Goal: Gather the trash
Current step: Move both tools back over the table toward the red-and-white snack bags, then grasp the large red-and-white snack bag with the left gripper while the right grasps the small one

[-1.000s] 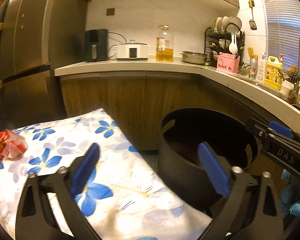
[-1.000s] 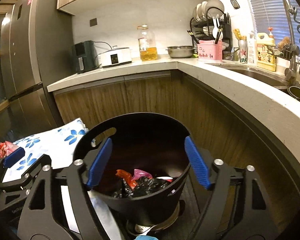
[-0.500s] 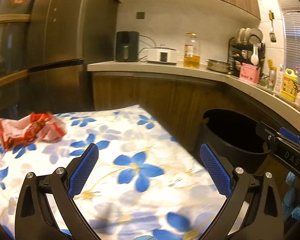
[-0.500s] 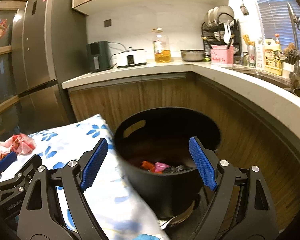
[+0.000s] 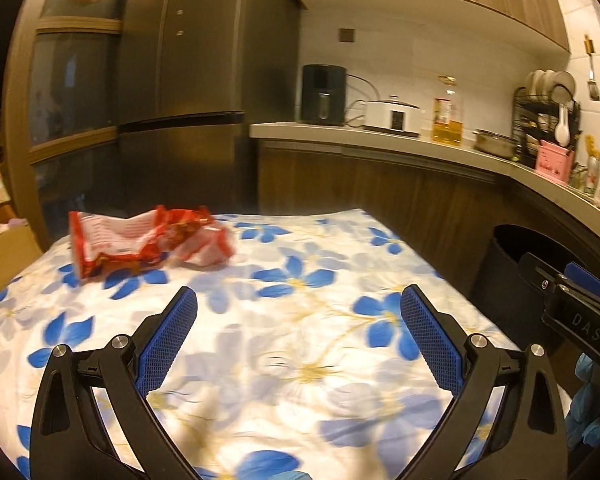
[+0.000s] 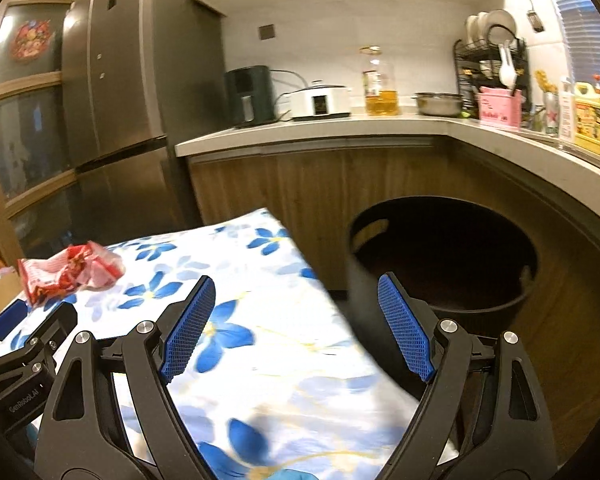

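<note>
A crumpled red and white snack wrapper (image 5: 140, 242) lies on the far left of a table with a blue-flower cloth (image 5: 300, 344); it also shows in the right wrist view (image 6: 70, 274). My left gripper (image 5: 298, 306) is open and empty above the cloth, the wrapper ahead and to its left. My right gripper (image 6: 294, 300) is open and empty over the table's right edge. A black round bin (image 6: 444, 276) stands on the floor right of the table; its inside is dark. The bin's rim shows in the left wrist view (image 5: 512, 256).
A dark fridge (image 5: 180, 100) stands behind the table. A wooden cabinet with a grey counter (image 6: 340, 132) curves round the back and right, bearing appliances, an oil bottle, a dish rack. The left gripper's body (image 6: 16, 344) is at the right view's lower left.
Both grippers have swung left, away from over the bin and toward the table. The wrapper has come closer to the middle of both views. Both stay open.
</note>
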A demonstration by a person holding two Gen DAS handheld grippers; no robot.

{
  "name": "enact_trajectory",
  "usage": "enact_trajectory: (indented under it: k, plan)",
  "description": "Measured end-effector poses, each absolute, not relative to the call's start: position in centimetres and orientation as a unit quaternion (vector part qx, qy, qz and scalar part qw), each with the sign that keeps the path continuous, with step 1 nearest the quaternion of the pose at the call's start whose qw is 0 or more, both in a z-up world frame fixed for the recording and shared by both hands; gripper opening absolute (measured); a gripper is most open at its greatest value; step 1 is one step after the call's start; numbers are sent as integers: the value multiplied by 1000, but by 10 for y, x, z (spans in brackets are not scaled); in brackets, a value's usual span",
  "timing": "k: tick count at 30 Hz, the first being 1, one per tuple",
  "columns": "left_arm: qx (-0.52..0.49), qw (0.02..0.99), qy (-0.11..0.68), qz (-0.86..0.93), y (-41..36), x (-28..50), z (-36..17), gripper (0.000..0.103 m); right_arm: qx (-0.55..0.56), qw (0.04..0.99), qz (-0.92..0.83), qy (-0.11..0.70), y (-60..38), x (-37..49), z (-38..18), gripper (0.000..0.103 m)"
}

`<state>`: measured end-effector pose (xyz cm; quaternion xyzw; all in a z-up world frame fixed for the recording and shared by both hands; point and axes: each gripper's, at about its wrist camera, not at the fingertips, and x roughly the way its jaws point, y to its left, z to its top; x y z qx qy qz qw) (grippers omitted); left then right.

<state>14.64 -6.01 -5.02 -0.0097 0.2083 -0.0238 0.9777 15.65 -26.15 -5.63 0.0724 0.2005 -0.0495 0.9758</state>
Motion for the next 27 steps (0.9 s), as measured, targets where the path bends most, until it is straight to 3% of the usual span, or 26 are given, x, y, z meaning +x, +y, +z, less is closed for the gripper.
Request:
enact_trajectory:
  k: [27]
  plan:
    - [-31,972,212,97,66,170,-48,97,15,971,93,219,-105,246,-65,82]
